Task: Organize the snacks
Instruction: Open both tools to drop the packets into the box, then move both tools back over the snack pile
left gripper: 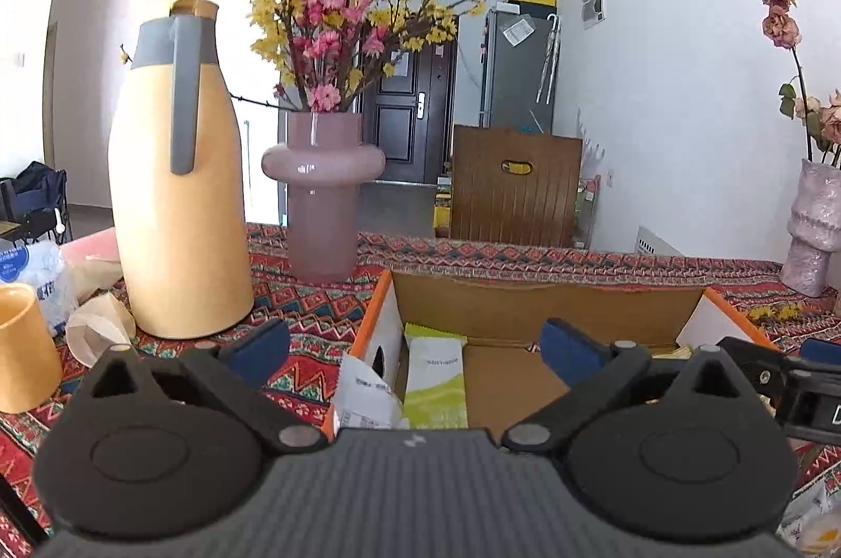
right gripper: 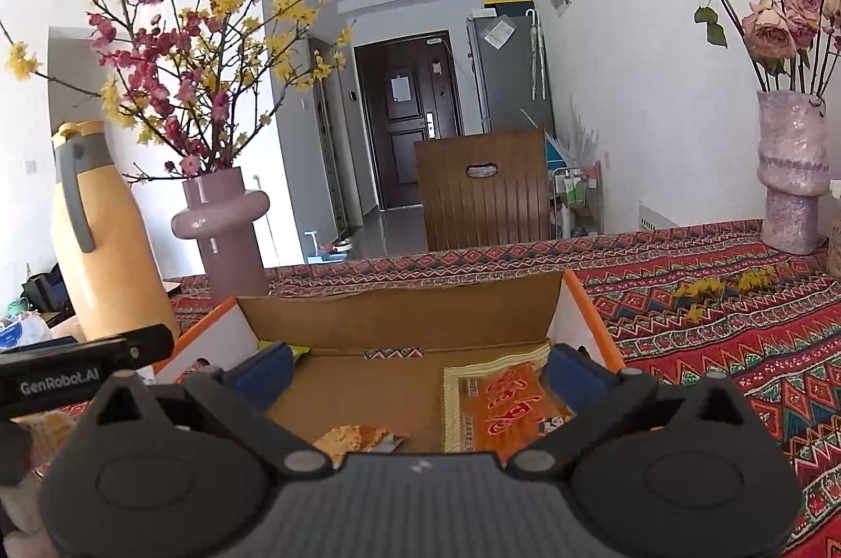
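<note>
Where visible, green packet (left gripper: 435, 379) left-view only.

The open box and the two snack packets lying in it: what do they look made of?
Box: corrugated cardboard, matte brown inside, printed white and orange outside; raw torn-looking flap edge. Green packet: plastic film, probably, with a crimped top seal. Orange packet: glossy film, likely plastic, with highlights on its face. Both grippers hang open over the box.

Black left gripper (left gripper: 415, 350) and right gripper (right gripper: 420, 371), blue-padded fingers.
</note>
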Demonstrator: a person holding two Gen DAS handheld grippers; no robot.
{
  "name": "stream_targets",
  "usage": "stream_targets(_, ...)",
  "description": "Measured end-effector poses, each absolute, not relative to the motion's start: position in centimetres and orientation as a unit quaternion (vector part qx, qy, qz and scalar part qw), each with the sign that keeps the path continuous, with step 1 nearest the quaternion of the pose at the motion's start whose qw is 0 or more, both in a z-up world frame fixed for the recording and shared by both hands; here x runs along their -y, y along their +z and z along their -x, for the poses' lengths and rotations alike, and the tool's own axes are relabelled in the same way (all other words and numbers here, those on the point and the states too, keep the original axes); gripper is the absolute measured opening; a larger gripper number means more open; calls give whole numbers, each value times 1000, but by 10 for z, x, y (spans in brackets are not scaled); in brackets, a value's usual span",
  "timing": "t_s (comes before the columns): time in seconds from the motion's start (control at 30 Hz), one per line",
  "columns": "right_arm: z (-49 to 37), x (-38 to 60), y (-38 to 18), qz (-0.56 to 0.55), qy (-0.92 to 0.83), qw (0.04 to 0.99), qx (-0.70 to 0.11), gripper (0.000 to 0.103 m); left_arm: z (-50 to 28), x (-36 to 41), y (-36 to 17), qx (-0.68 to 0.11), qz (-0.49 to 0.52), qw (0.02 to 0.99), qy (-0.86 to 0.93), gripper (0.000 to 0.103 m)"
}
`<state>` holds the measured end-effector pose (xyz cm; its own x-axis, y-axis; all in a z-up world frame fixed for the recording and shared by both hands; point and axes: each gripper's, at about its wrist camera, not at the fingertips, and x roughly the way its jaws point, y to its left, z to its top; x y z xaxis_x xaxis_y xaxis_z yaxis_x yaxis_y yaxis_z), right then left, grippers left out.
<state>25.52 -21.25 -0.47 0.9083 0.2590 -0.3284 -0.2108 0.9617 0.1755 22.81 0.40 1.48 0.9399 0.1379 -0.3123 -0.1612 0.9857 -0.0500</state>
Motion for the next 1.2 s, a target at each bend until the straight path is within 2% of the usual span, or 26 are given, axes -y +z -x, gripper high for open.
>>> stream_targets(0.3,-214,219,25,-49,121,983,-128,103,-190,-7,48,-141,31,987,68,103)
stream_targets(0.53,-170,231,35,-30,129,986,-104,103,-163,-19,42,-174,30,983,40,103)
stream_targets(0.93,-133,244,-5,-20,125,980,-152,103,-121,-42,3,-199,21,978,57,103)
stream_targets(1.2,-122,251,-33,-31,121,981,-150,103,-115,-39,-27,-204,3,976,71,103)
